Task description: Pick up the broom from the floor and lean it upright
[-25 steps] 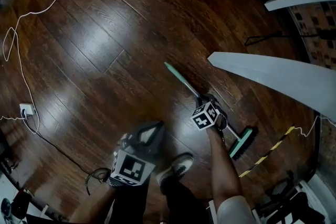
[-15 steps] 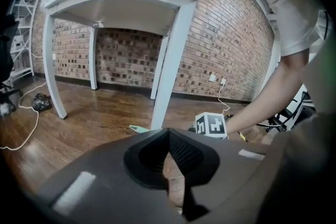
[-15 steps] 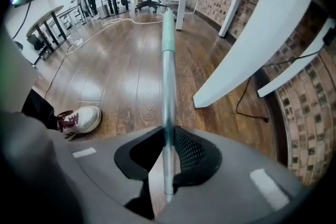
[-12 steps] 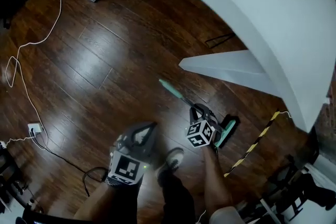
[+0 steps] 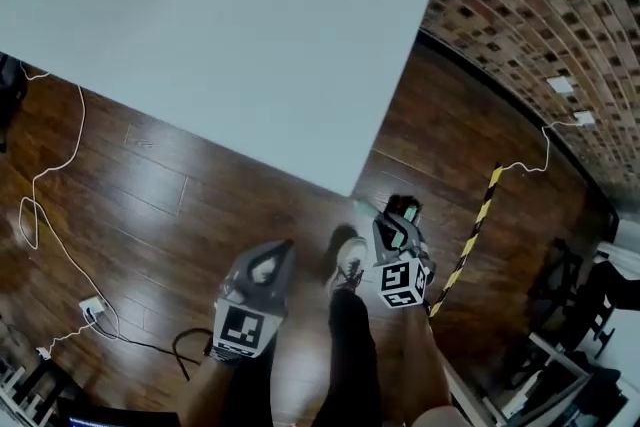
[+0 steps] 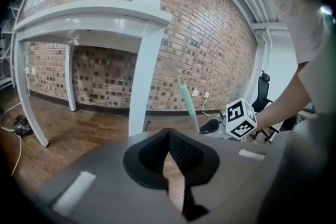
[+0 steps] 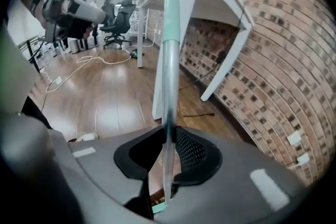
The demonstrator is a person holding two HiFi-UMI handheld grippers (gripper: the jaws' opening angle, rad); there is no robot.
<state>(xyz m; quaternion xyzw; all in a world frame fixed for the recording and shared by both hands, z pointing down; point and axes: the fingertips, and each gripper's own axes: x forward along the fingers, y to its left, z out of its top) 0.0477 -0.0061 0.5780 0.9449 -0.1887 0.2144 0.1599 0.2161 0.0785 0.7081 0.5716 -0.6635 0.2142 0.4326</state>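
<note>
The broom (image 7: pixel 169 60) has a silver handle with a teal grip and stands nearly upright beside the white table. My right gripper (image 7: pixel 168 136) is shut on the handle's lower part, and its jaws have just eased slightly with the handle still between the pads. The teal broom head (image 7: pixel 157 208) shows just below the jaws. In the head view the right gripper (image 5: pixel 392 225) sits over a teal part of the broom (image 5: pixel 405 209). My left gripper (image 5: pixel 272 255) hangs apart to the left, shut and empty (image 6: pixel 168 136). From it I see the broom's handle (image 6: pixel 186 99).
A large white table (image 5: pixel 230 35) fills the top of the head view, and one of its legs (image 6: pixel 142 81) stands close ahead. A brick wall (image 5: pixel 520 25) runs behind. Yellow-black tape (image 5: pixel 470 235), white cables (image 5: pixel 50 185) and the person's shoe (image 5: pixel 350 260) are on the wood floor.
Both grippers have risen. The broom has swung from lying on the floor to nearly upright in the right gripper. The head view has tilted up towards the table and wall.
</note>
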